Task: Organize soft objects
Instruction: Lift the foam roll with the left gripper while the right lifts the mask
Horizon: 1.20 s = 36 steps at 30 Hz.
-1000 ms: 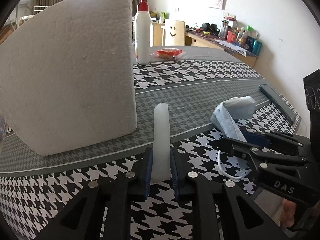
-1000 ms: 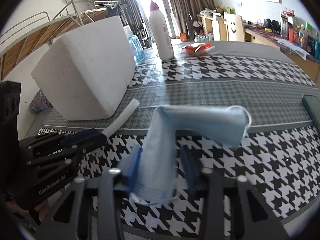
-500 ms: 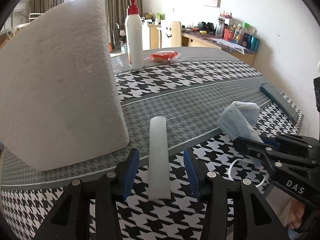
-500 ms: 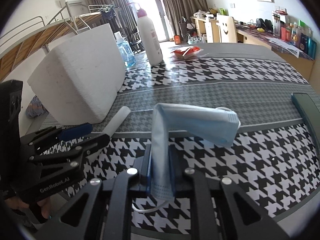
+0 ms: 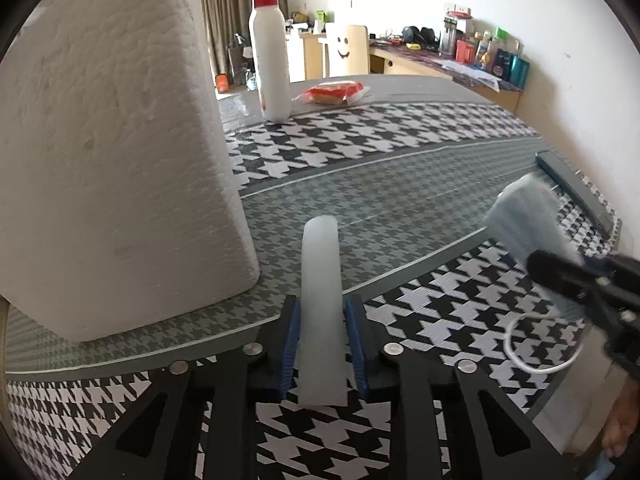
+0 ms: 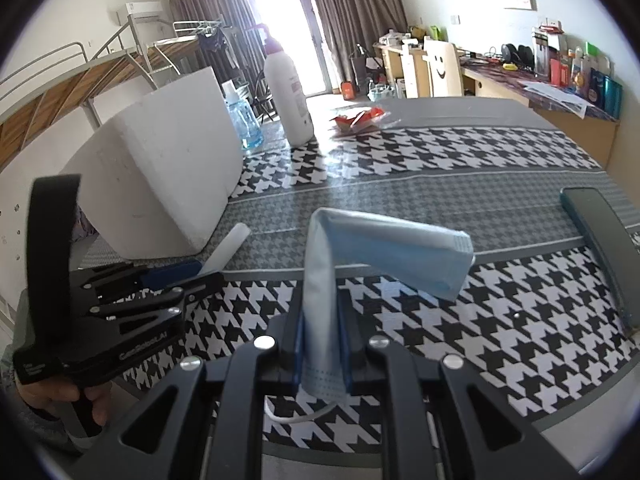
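My left gripper (image 5: pixel 322 340) is shut on a white foam strip (image 5: pixel 321 304) that sticks out forward over the houndstooth table (image 5: pixel 400 200). The strip also shows in the right wrist view (image 6: pixel 229 249), held by the left gripper (image 6: pixel 176 276). My right gripper (image 6: pixel 322 344) is shut on a folded blue face mask (image 6: pixel 360 248), lifted above the table, with its top flopping right and an ear loop hanging below. The mask appears blurred in the left wrist view (image 5: pixel 528 220). A large white foam block (image 5: pixel 112 160) stands at the left, also in the right wrist view (image 6: pixel 168 160).
A white pump bottle (image 5: pixel 270 60) and a red snack packet (image 5: pixel 332 94) sit at the far side. A dark flat device (image 6: pixel 604 240) lies at the table's right edge. A blue water bottle (image 6: pixel 242 120) stands behind the foam block.
The left gripper was shut on the strip, opened half a second ago, and has shut on it again. The right gripper closed on the mask and lifted it.
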Each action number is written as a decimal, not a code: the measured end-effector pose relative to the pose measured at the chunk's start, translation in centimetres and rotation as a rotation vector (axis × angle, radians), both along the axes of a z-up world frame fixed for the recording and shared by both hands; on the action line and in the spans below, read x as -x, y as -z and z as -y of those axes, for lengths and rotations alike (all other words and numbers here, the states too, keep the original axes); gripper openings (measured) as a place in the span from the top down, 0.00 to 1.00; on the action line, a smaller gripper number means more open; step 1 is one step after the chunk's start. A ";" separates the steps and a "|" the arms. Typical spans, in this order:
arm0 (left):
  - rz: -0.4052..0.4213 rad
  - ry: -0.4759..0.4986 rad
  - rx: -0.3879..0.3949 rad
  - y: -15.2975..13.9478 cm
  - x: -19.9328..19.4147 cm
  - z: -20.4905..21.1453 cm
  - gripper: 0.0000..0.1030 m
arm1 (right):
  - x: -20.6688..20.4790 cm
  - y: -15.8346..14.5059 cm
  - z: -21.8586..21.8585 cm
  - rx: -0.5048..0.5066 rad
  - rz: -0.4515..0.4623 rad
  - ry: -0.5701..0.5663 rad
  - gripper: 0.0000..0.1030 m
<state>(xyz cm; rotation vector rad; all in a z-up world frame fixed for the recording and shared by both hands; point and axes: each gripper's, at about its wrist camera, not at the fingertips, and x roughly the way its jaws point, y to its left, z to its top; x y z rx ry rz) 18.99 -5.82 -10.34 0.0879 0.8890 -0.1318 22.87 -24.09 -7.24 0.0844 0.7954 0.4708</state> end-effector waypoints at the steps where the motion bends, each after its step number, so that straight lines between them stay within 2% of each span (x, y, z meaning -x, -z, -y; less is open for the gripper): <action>1: 0.001 0.003 -0.007 0.1 0.0 0.0 0.77 | 0.1 -0.2 0.1 0.000 0.007 0.003 0.82; 10: 0.037 0.022 -0.003 -0.2 0.8 -0.3 0.86 | 1.0 -2.0 0.0 0.000 0.068 0.017 0.82; 16: 0.089 0.060 0.045 -1.8 2.4 -0.5 0.86 | 1.0 -2.3 0.0 0.006 0.082 0.028 0.82; 29: 0.170 0.089 0.081 -4.6 4.0 -1.0 0.86 | 2.1 -3.5 -0.8 0.021 0.135 0.011 0.82; 30: 0.172 0.085 0.083 -4.6 4.1 -1.1 0.86 | 2.1 -3.4 -0.8 0.023 0.137 0.010 0.90; 36: 0.187 0.092 0.096 -5.1 4.5 -1.4 0.86 | 1.4 -2.3 -0.5 0.019 0.083 0.014 0.91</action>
